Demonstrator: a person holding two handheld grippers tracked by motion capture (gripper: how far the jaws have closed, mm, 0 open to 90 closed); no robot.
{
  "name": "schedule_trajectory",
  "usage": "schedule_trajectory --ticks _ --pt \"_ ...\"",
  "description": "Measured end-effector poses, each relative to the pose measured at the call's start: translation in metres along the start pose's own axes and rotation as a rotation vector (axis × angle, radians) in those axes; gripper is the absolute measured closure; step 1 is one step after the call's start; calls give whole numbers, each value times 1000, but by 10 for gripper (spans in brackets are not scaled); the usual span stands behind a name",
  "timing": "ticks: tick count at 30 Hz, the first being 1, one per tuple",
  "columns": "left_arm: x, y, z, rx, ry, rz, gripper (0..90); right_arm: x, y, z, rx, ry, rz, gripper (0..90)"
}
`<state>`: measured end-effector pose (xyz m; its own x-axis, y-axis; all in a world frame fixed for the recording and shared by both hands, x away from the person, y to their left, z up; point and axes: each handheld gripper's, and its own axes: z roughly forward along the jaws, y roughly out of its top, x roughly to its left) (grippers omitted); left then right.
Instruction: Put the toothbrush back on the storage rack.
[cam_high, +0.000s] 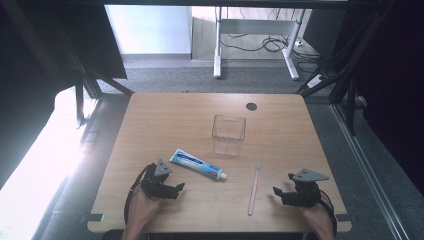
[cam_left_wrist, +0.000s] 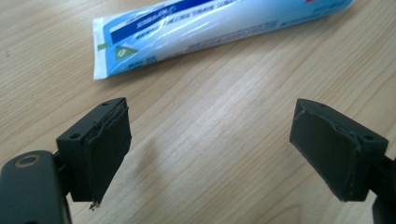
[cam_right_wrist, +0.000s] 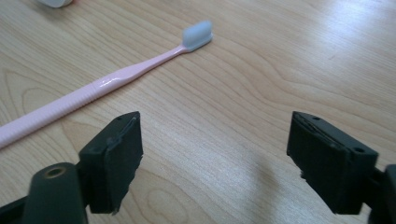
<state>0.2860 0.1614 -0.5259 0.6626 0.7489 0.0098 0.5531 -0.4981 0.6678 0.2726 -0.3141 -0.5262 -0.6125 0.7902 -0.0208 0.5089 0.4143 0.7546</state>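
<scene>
1. The wooden table (cam_high: 165, 120) carries everything; its near edge is where the person's forearms come in, so both tools start from the side closest to the body

2. The clear plastic cup (cam_high: 228, 134) stands upright past the middle of the table, open mouth up, well apart from both grippers. It looks like the likely container for the two items lying nearer the person, though that is a judgement

3. The toothpaste tube (cam_high: 198, 164) lies flat on a slant, crimped end toward the left, cap toward the right. In the left gripper view the crimped end (cam_left_wrist: 140, 44) sits just beyond the jaws, so it lies within easy reach of that hand

4. The pink toothbrush (cam_high: 254, 189) lies flat, bristles pointing away from the person, between the two grippers and nearer the right one. In the right gripper view its handle (cam_right_wrist: 93, 93) runs just ahead of the left-hand jaw, head farther off

5. The left gripper (cam_high: 176, 188) rests low by the near edge, held from behind by the hand, pointing inward toward the table's middle. Its jaws stand wide apart with bare wood between them, holding nothing

6. The right gripper (cam_high: 278, 193) mirrors it on the other side, pointing inward toward the toothbrush. Its jaws are also spread with nothing between them; neither tool touches an item yet
</scene>
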Motion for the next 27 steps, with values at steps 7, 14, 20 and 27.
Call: schedule_trajectory --ticks 7,14,20,27 --pt "1 -2 1 -11 -2 -14 128 2 0 1 8 3 -19 149" --pt "1 -2 1 -25 -29 -41 129 2 -1 2 14 13 -18 142" --pt "1 0 0 -24 -40 -46 129 4 0 2 15 22 -29 141" --pt "-1 1 0 -16 -37 -42 131 5 2 0 18 34 -14 147"
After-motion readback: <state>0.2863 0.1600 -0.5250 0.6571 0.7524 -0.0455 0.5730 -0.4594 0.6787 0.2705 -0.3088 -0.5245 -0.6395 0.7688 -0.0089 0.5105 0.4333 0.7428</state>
